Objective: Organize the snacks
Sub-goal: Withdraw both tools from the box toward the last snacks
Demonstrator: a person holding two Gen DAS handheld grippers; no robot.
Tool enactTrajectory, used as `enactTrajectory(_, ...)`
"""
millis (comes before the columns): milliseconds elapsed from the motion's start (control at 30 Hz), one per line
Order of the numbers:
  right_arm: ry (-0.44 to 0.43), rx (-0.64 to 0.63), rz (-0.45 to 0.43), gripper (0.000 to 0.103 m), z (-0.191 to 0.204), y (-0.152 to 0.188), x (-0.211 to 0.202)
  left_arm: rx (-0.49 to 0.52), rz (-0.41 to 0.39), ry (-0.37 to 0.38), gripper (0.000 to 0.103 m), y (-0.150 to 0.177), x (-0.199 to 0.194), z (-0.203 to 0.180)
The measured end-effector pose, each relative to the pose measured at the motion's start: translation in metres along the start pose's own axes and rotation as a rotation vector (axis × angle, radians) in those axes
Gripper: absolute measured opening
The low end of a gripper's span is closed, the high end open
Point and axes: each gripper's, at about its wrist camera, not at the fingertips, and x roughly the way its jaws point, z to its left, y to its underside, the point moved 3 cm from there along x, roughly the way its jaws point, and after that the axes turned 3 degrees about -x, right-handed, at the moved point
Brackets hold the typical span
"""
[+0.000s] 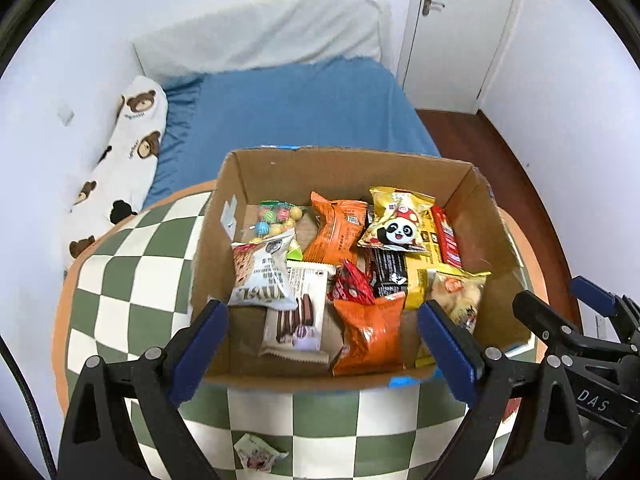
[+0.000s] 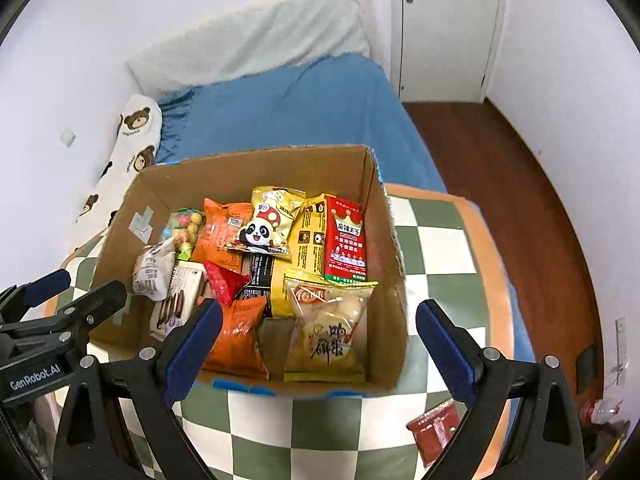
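Note:
An open cardboard box sits on a green-and-white checkered blanket and holds several snack packets: an orange bag, a yellow panda packet, a pale egg-crisp bag and a chocolate-stick packet. My left gripper hovers open above the box's near edge with nothing between its fingers. My right gripper is open and empty too, above the box's near right part. A small white packet and a red packet lie on the blanket outside the box.
The checkered blanket covers the near end of a bed with a blue sheet. A bear-print pillow lies along the left wall. A white door and wooden floor are at right.

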Motion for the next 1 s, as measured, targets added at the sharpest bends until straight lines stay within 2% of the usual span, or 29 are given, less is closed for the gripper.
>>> enactTrajectory(367, -0.006, -0.007, -0.116, 0.099, 0.007, 0.032, -0.073, -0.012, -0.118, -0.014, 0.097, 0.033, -0.059, 0.001)
enactTrajectory(467, -0.028, 0.013, -0.123, 0.099, 0.007, 0.041, -0.084, -0.028, -0.133, -0.029, 0.097, 0.044, -0.068, 0.003)
enactTrajectory(600, -0.071, 0.092, -0.084, 0.099, -0.007, 0.062, -0.078, -0.038, -0.132, -0.077, 0.097, 0.066, -0.067, 0.006)
enactTrajectory(733, -0.071, 0.227, -0.003, 0.099, -0.047, 0.093, -0.047, -0.042, -0.031, -0.099, 0.097, 0.095, -0.033, 0.009)
enactTrajectory(833, -0.024, 0.317, 0.069, 0.099, -0.090, 0.123, -0.015, -0.048, 0.047, -0.122, 0.097, 0.116, -0.002, 0.012)
enactTrajectory(933, 0.045, 0.327, 0.153, 0.099, -0.124, 0.145, 0.021, -0.053, 0.127, -0.148, 0.097, 0.140, 0.031, 0.013)
enactTrajectory(1000, 0.049, 0.299, 0.236, 0.099, -0.137, 0.158, 0.050, -0.063, 0.170, -0.157, 0.097, 0.152, 0.047, 0.015)
